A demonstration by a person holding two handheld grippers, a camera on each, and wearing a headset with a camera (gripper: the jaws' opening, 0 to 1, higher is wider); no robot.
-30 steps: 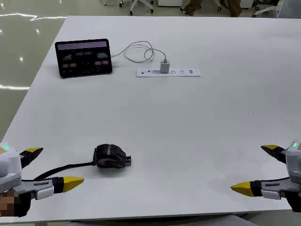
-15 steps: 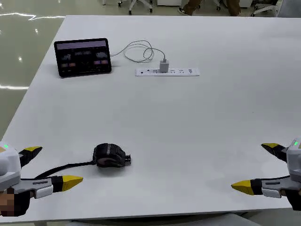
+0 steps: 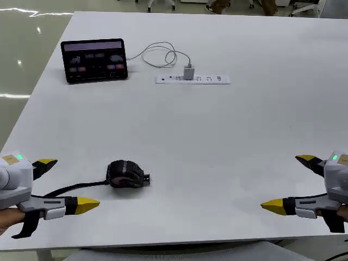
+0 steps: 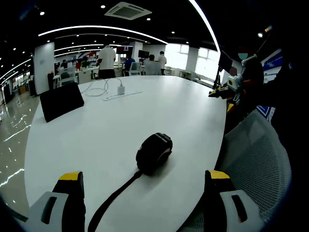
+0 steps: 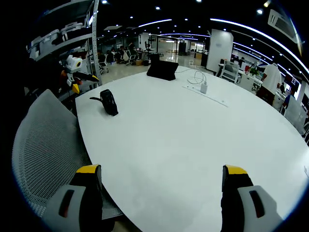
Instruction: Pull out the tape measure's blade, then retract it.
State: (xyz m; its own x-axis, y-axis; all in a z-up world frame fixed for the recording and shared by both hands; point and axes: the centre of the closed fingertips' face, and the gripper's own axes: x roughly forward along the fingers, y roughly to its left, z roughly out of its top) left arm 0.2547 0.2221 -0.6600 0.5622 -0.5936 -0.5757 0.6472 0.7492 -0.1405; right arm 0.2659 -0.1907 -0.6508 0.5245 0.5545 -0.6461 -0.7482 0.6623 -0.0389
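Observation:
A black tape measure (image 3: 126,174) lies on the white table (image 3: 217,136) near its front left, with a black wrist strap (image 3: 70,189) trailing left; no blade is drawn out. My left gripper (image 3: 68,184) stands open just left of it, yellow-tipped fingers apart, nothing between them. In the left gripper view the tape measure (image 4: 154,151) sits a short way ahead between the jaws of the left gripper (image 4: 144,181). My right gripper (image 3: 288,182) is open at the front right edge, far from the tape measure (image 5: 109,102), and the right gripper (image 5: 161,174) holds nothing.
A dark tablet (image 3: 94,60) stands propped at the back left. Beside it lies a white power strip (image 3: 193,79) with a plugged charger and a coiled white cable (image 3: 160,56). A grey mesh chair (image 5: 48,159) sits at the table's near edge.
The head camera has tipped a little, shifting the whole scene up. Both grippers have edged slightly up and inward; the tape measure lies where it was.

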